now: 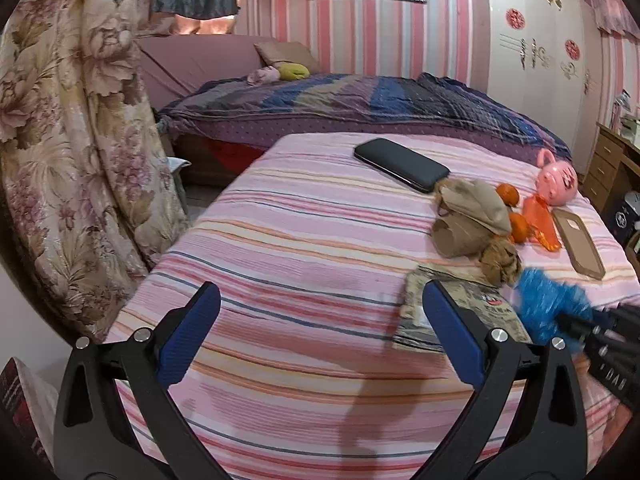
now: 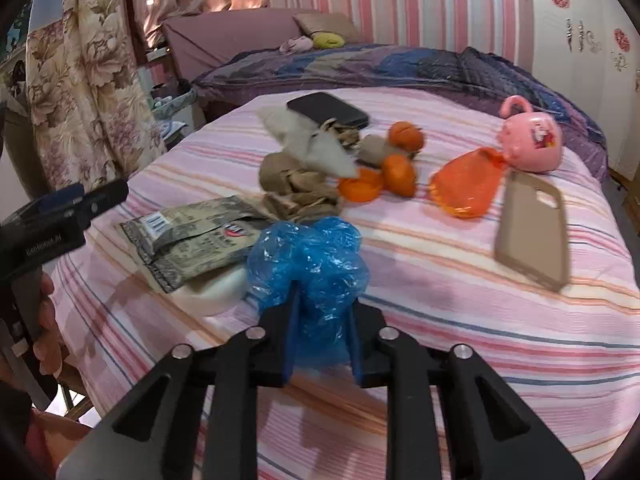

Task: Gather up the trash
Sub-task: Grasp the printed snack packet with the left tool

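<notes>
I see the pink striped bedsheet [image 2: 460, 320] filling most of both views, the purple and blue quilt [image 2: 360, 64] bunched along its far edge, upper centre. My left gripper [image 1: 320, 320] hangs over bare sheet at lower centre of its view, blue pads spread wide with nothing between them. My right gripper [image 2: 322, 320], lower centre of its own view, has its jaws drawn in and pinching the crumpled blue plastic bag [image 2: 308, 256], which bulges above the fingers. Left of the bag lies the flat grey printed packet [image 2: 192, 236], touching it. Behind, at centre, a heap of brown paper scraps [image 2: 296, 188] with a white tissue [image 2: 316, 148] on top. To the right, the tan phone case [image 2: 532, 232], the orange plastic bag [image 2: 464, 188], the pink toy pig [image 2: 528, 140]. The black phone [image 2: 328, 110] sits upper centre; the orange peels [image 2: 400, 160] lie just beside the scraps.
</notes>
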Available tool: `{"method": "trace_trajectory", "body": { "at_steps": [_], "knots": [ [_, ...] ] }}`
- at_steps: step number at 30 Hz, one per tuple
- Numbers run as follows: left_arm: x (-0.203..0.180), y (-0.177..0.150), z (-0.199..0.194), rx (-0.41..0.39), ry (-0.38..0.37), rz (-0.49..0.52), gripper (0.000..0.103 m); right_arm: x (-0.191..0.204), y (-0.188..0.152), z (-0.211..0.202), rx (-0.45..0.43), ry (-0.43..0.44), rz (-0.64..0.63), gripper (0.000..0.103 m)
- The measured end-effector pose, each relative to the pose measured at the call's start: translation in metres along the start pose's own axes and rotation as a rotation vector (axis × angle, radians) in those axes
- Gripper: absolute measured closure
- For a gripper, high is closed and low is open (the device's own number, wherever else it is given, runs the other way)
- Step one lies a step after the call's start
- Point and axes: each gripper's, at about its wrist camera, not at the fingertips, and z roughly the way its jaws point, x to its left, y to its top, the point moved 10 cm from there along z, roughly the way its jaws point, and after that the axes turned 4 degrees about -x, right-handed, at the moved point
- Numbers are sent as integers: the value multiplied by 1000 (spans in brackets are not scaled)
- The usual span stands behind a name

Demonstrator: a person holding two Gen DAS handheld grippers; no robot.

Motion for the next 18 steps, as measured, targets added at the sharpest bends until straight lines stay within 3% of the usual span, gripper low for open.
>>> {"method": "trace_trajectory", "body": {
  "at_steps": [7,14,18],
  "knots": [
    [-36,-7,8,42,-63,38,5,-58,6,-18,-38,-126,36,85],
    [-68,-21,26,154,-152,22,6,-101,3,-26,-36,-170,93,85],
    [-80,-23,27,165,-181,27,16,-114,1,-28,-34,-183,90,85]
  ]
}}
